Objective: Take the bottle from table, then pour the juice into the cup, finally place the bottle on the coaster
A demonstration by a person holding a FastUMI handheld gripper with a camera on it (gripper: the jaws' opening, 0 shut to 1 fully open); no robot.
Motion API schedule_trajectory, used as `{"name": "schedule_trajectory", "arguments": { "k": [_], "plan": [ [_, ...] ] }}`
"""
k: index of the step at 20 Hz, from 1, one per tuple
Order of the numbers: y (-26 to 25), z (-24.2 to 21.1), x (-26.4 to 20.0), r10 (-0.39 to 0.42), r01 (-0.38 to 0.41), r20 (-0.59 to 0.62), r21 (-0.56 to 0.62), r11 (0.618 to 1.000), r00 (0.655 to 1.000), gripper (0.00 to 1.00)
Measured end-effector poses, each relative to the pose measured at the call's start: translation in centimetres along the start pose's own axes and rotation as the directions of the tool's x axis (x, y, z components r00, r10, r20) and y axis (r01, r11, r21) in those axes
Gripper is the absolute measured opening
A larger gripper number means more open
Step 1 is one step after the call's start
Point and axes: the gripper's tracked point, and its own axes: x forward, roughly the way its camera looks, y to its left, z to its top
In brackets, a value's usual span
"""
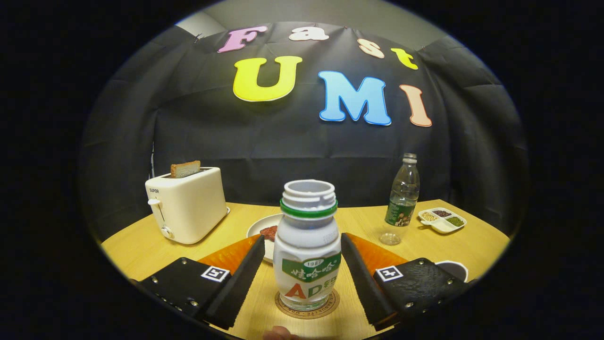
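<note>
Standing upright on the round coaster (307,307), the white bottle (307,245) sits between the fingers of the gripper (303,271), which are spread wide and clear of its sides. Left of the bottle is a cream toaster (186,204); a white plate (263,230) lies just behind it; right of it are a clear water bottle (403,193), a divided dish (442,219) and the cup (453,270).

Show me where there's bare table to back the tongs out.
Bare wood lies between the toaster and the plate, and around the loose cap by the clear bottle. It is crowded at the tongs, open astride the white bottle on its coaster.
</note>
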Motion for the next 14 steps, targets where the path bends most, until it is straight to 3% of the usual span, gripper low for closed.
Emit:
{"name": "schedule_trajectory", "arguments": {
  "k": [4, 10, 14],
  "plan": [
    [0.1, 5.8, -1.8, 0.029, -0.029, 0.068, 0.006, 1.000, 0.997, 0.97],
    [-2.9, 20.5, -6.7, 0.028, -0.045, 0.178, 0.094, 0.995, 0.984, 0.97],
    [-4.9, 29.3, -9.4, 0.036, -0.051, 0.162, 0.094, 0.994, 0.986, 0.97]
  ]
}}
